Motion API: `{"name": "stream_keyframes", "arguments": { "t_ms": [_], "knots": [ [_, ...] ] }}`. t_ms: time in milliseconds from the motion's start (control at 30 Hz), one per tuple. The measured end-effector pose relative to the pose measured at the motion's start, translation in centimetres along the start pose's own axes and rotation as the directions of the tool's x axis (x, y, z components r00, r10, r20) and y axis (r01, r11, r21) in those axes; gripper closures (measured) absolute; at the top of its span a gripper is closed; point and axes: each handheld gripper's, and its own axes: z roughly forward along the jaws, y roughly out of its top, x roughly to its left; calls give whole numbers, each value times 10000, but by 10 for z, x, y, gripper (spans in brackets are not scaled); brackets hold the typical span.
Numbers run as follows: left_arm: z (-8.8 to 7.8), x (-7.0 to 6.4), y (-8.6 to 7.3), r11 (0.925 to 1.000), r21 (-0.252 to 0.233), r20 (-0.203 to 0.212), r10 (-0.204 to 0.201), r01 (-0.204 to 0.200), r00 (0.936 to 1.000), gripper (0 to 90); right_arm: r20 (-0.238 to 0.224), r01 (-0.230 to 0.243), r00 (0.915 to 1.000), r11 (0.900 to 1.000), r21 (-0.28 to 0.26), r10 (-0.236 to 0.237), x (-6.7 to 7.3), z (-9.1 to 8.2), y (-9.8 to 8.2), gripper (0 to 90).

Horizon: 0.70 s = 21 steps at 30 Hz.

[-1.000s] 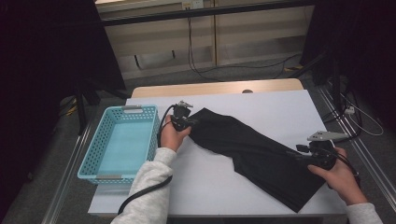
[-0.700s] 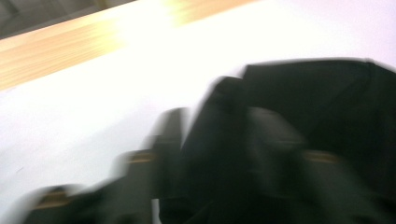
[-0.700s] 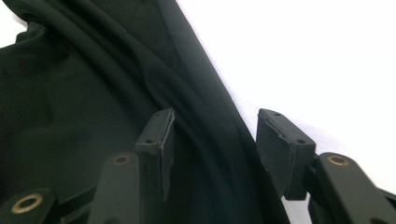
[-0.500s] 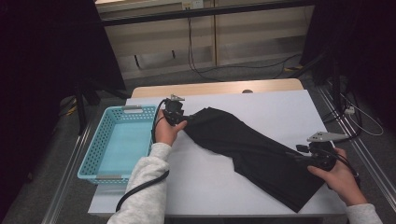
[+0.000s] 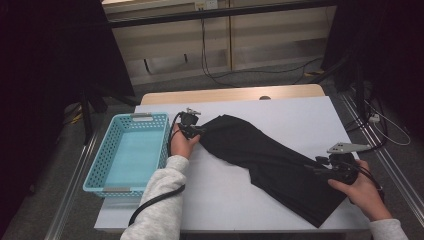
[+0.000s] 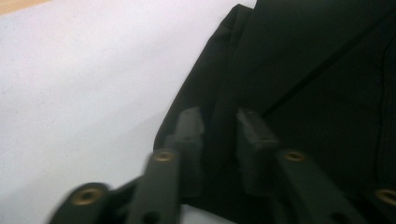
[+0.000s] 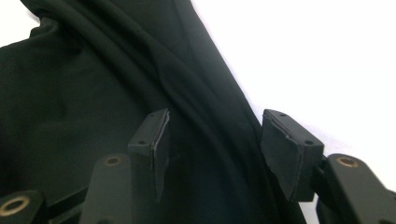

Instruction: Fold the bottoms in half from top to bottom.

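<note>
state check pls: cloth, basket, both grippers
black cloth: lies folded, long and diagonal on the white table, flat, not lifted
blue basket: upright at the table's left edge, nothing in it
left gripper: jaws just closing over the cloth's upper-left edge, small gap left
right gripper: jaws open, astride a fold at the cloth's lower-right end
</note>
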Motion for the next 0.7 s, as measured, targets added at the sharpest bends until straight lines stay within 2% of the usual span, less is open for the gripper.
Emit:
{"name": "stream_keyframes", "arguments": {
  "t_ms": [33,67,100,133,167,200,233,267,300,333,367,400,500,533,567,600,633,667,700],
  "knots": [
    [1,1,2,9999,93,145,-108,107,9998,744,0,0,10000,10000,0,0,0,0,0,423],
    [1,3,6,9990,297,245,-353,346,9991,812,-26,57,10000,10000,22,-57,0,1,0,422],
    [1,3,6,9990,297,245,-353,346,9991,854,-26,57,10000,10000,22,-57,0,1,0,422],
    [-2,6,11,9973,536,441,-524,500,9977,865,-78,85,9999,10000,40,-84,1,2,-1,422],
    [-2,6,11,9973,536,441,-524,500,9977,865,-78,85,9999,10000,40,-84,1,2,-1,422],
    [-8,8,18,9978,473,236,-483,472,9986,862,-89,128,9999,9999,41,-127,1,2,-1,422],
    [-8,8,18,9978,473,236,-483,472,9986,847,-89,128,9999,9999,41,-127,1,2,-1,422],
    [-14,12,23,9982,354,-17,-481,481,9988,831,-102,117,9999,9999,44,-117,0,2,-1,419],
    [-14,12,23,9982,354,-17,-481,481,9988,829,-102,117,9999,9999,44,-117,0,2,-1,419],
    [-19,16,27,9990,71,-412,-430,433,9982,773,-86,122,9999,9999,68,-121,-1,2,-2,416],
    [-19,16,27,9990,71,-412,-430,433,9982,692,-86,122,9999,9999,68,-121,-1,2,-2,416],
    [-20,17,28,9987,-55,-623,-500,498,9968,692,-95,112,9999,9999,63,-112,-1,1,-2,414],
    [-24,16,28,9991,-154,-740,-397,386,9965,639,-78,86,9999,10000,41,-86,-1,1,-1,406],
    [-24,12,25,9992,-124,-749,-389,381,9964,533,-73,89,9999,10000,20,-89,0,0,-1,406],
    [-24,12,25,9992,-124,-749,-389,381,9964,522,-62,99,9999,9999,-18,-99,0,0,-1,403],
    [-24,10,23,9986,-169,-684,-518,508,9963,480,-65,84,9999,10000,-25,-84,0,0,-1,397],
    [-24,8,20,9980,-130,-624,-622,615,9961,480,-65,84,9999,10000,-25,-84,0,0,-1,397],
    [-23,3,13,9964,-132,-552,-840,834,9949,385,-27,92,10000,9999,-47,-92,0,-1,0,387],
    [-23,3,13,9964,-132,-552,-840,834,9949,371,-27,92,10000,9999,-47,-92,0,-1,0,387]
  ]
}}
